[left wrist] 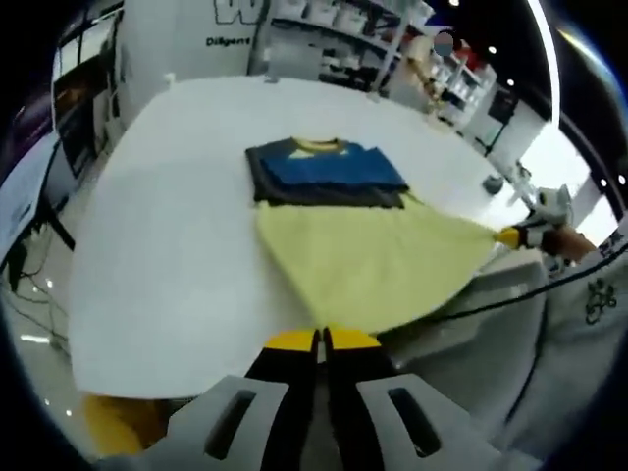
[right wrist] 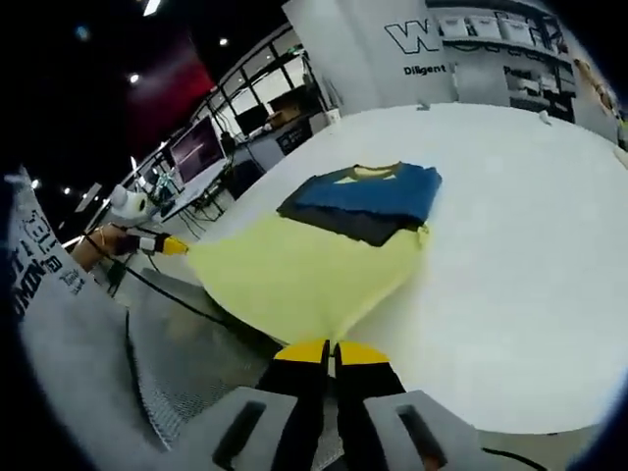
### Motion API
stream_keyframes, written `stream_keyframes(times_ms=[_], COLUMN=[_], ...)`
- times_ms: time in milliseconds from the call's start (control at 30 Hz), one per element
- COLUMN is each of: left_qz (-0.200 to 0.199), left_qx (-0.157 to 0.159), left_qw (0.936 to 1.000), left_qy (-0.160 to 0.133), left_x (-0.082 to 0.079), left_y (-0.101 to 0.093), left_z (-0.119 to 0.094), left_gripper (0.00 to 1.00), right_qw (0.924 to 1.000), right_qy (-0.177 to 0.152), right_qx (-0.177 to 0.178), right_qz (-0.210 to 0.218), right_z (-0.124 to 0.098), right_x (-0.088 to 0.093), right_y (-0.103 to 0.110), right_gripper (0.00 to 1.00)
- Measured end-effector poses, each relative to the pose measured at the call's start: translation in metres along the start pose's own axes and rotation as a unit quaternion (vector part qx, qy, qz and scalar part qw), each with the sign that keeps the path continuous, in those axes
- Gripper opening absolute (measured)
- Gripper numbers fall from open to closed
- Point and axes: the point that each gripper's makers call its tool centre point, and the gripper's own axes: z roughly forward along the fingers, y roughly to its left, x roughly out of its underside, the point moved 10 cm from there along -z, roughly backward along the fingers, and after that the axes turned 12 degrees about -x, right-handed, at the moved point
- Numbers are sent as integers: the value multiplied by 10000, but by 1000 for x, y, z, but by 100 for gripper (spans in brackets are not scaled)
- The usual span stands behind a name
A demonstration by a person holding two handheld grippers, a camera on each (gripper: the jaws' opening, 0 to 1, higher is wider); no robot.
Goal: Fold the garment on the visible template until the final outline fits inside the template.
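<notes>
Hand-held gripper [left wrist: 321, 340] pair (two) pinches one garment [left wrist: 368, 257].

Blue-and-dark garment [left wrist: 324, 174], pale yellow template [left wrist: 368, 260], white table [left wrist: 177, 245].

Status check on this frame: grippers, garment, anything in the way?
Both grippers, left and right, shut on yellow hem corners. Shirt half-folded on white table. Nothing obstructing.

Left gripper [left wrist: 322, 339] jaws: black arms, yellow tips, rising from 6 o'clock in the left gripper view.
Left gripper base: two pale grey plates, each with one dark oblong slot.
Right gripper [right wrist: 332, 348] jaws: black, yellow-tipped, same grey slotted plates.
Cable [left wrist: 510, 299]: thin, black, at 4 o'clock.
Sleeve [left wrist: 589, 324]: light grey fabric, dark printed markings.
Left-side garment panel [right wrist: 44, 265]: grey, dark lettering.
</notes>
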Motion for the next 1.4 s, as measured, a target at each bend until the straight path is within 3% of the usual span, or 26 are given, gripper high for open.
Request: stream_keyframes(times_ms=[100, 233, 433, 567, 600, 867, 1067, 1133, 1267, 1400], left_qz=[-109, -372, -595, -624, -651, -387, -530, -109, -64, -9], left_qx=[-23, -50, -54, -57, -261, -325, -506, -561, -478, -335], left_qw=[9999, 9993, 9982, 9978, 9957, 9933, 9861, 9860, 9899, 9930], left_qy=[88, -31, -42, -203, -608, -1042, -1494, -1564, -1331, -1128], left_x=[6, 15, 27, 24, 17, -12, -45, -57, -60, -53], left_y=[-2, -8, -9, -10, -7, -3, 3, 5, 4, 4], left_z=[-13, -27, -24, -21, -16, -4, 9, 18, 30, 41], left_gripper=[0, 0, 0, 0, 0, 0, 0, 0, 0, 0], right_qw=[10000, 9998, 9992, 9986, 9978, 9981, 9973, 9972, 9969, 9970], right_qy=[-12, -60, -135, -222, -329, -499, -700, -721, -748, -721], right_qx=[-24, -64, -30, -95, -160, -185, -171, -185, -226, -278], right_qz=[24, 196, 362, 464, 549, 307, 134, 68, 39, 37], right_z=[-6, -11, -14, -12, -11, -5, 3, 7, 14, 18], right_x=[3, 9, 16, 12, 8, -25, -53, -60, -70, -73], right_y=[4, 12, 12, 8, 5, -2, -10, -16, -21, -18], right_gripper=[0, 0, 0, 0, 0, 0, 0, 0, 0, 0])
